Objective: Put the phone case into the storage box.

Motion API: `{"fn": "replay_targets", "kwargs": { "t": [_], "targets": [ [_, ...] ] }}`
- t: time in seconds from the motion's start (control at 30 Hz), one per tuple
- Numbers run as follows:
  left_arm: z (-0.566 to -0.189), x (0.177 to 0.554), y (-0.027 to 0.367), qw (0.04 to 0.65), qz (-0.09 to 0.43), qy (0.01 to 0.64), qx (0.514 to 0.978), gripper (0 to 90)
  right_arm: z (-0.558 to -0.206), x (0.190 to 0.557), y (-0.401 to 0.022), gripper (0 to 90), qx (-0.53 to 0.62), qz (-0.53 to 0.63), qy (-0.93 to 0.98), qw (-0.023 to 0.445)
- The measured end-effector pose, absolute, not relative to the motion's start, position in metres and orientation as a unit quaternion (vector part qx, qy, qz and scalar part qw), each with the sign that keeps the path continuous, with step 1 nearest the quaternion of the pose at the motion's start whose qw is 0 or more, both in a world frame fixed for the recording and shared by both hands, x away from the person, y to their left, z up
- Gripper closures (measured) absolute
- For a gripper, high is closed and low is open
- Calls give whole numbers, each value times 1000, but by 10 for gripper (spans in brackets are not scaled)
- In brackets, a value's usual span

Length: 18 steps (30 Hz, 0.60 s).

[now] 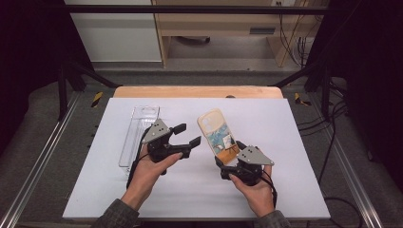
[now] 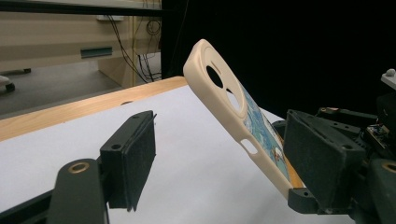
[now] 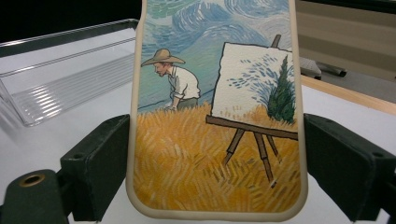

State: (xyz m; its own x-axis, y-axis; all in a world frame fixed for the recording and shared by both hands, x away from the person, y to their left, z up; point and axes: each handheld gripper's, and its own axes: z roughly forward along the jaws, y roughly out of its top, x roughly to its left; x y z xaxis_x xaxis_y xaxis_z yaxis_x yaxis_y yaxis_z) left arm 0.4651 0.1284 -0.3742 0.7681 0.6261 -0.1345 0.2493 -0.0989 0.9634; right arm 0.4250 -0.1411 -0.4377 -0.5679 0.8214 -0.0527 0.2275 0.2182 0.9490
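White sheeting covered the table [image 1: 266, 190], with a strip of bare wood along its far edge and dark floor and cabinets beyond. On the left half of that sheet lay a clear plastic package tray [image 1: 137, 135], long axis running away from the person, nothing in it that could be seen.

Right of centre, the phone case [image 1: 219, 135] stood tilted off the sheet, its lower end caught in the right gripper [image 1: 231, 160] and its camera-hole end rising up and away towards the far edge. In the right gripper view the two black pads pressed on the case's long side edges [image 3: 217, 116], printed back with the painter and easel facing the camera, so the grip looked firm and across the width.

The left gripper [image 1: 186, 135] hovered between tray and case, jaws spread with nothing between them. Its view showed the cream case [image 2: 224, 100] lying ahead and to the right of the near pad [image 2: 135, 158], slanting up out of the other gripper.

Judged from that, the free upper end was what the left jaws would have to reach: it lay to their right, and the case's long axis ran roughly crosswise to their line of approach
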Motion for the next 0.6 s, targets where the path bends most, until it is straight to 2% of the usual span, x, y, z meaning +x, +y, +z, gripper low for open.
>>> {"fn": "replay_targets", "kwargs": {
  "t": [0.17, 0.6],
  "targets": [
    [-374, 466, 128, 598, 154, 304, 725, 230, -438, 425, -141, 117, 362, 510, 724, 291],
    [-372, 473, 123, 584, 149, 318, 732, 65, -438, 425, -141, 117, 360, 509, 725, 292]
  ]
}}
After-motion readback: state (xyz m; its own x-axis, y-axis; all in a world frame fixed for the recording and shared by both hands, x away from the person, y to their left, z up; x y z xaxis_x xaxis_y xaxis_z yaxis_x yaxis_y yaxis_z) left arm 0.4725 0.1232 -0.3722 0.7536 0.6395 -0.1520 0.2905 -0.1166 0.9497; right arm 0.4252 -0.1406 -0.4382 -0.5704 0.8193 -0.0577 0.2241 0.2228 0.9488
